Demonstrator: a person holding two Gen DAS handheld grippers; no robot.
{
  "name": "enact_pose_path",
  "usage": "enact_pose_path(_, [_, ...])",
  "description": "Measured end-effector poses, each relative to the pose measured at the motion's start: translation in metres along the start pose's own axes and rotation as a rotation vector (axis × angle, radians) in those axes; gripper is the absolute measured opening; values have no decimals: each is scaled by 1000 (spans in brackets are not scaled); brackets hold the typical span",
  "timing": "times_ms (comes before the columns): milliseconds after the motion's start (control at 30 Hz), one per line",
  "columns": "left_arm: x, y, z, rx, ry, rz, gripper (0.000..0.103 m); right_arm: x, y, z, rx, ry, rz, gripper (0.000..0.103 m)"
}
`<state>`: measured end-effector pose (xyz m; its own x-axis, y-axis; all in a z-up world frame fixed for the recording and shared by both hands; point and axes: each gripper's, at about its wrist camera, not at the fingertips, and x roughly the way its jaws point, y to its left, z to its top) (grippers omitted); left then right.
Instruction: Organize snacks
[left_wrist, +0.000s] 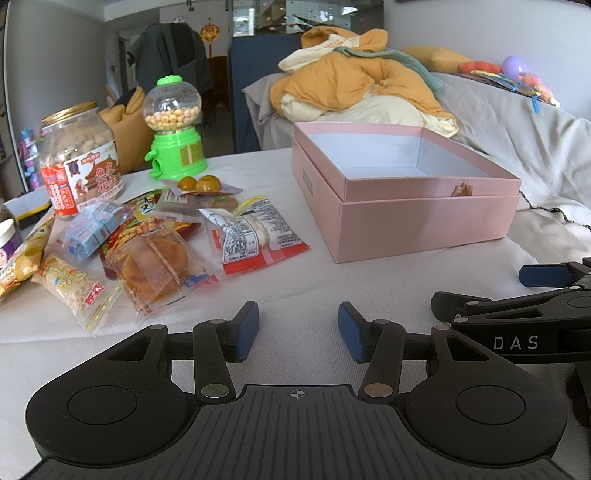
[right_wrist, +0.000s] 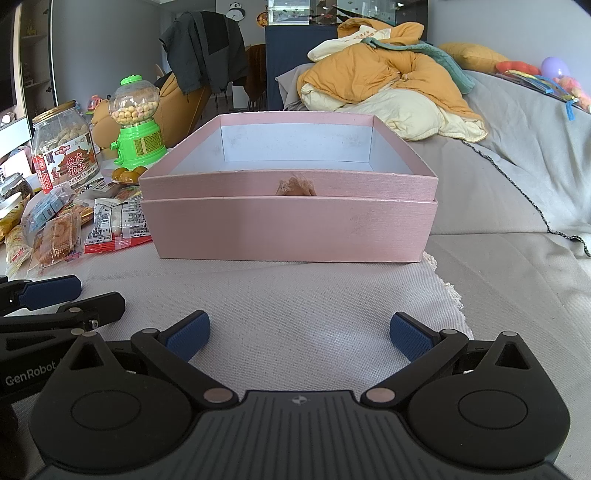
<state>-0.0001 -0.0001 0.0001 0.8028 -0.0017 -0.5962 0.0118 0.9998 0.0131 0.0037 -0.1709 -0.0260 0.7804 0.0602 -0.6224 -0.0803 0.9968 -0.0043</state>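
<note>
An open pink box (left_wrist: 424, 218) with nothing inside sits on the white cloth, straight ahead in the right wrist view (right_wrist: 288, 229). Several snack packets (left_wrist: 147, 240) lie in a pile left of it, also seen at the left of the right wrist view (right_wrist: 74, 225). A peanut jar (left_wrist: 79, 162) and a green gumball machine (left_wrist: 175, 129) stand behind the pile. My left gripper (left_wrist: 297, 332) is open and empty, low over the cloth near the pile. My right gripper (right_wrist: 299, 338) is open wide and empty, in front of the box.
A sofa with a heap of orange and cream bedding (left_wrist: 362, 88) lies behind the box. Small jars (left_wrist: 9, 236) stand at the far left table edge. A chair draped with a dark jacket (right_wrist: 203, 48) stands behind the table.
</note>
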Motion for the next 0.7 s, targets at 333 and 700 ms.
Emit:
enact_pose_path(333, [2, 1, 0, 3, -1, 4, 55, -1, -1, 0, 1, -1, 0, 103])
enact_pose_path(700, [-9, 27, 7, -40, 31, -104, 49, 1, 1, 20, -10, 223, 4, 103])
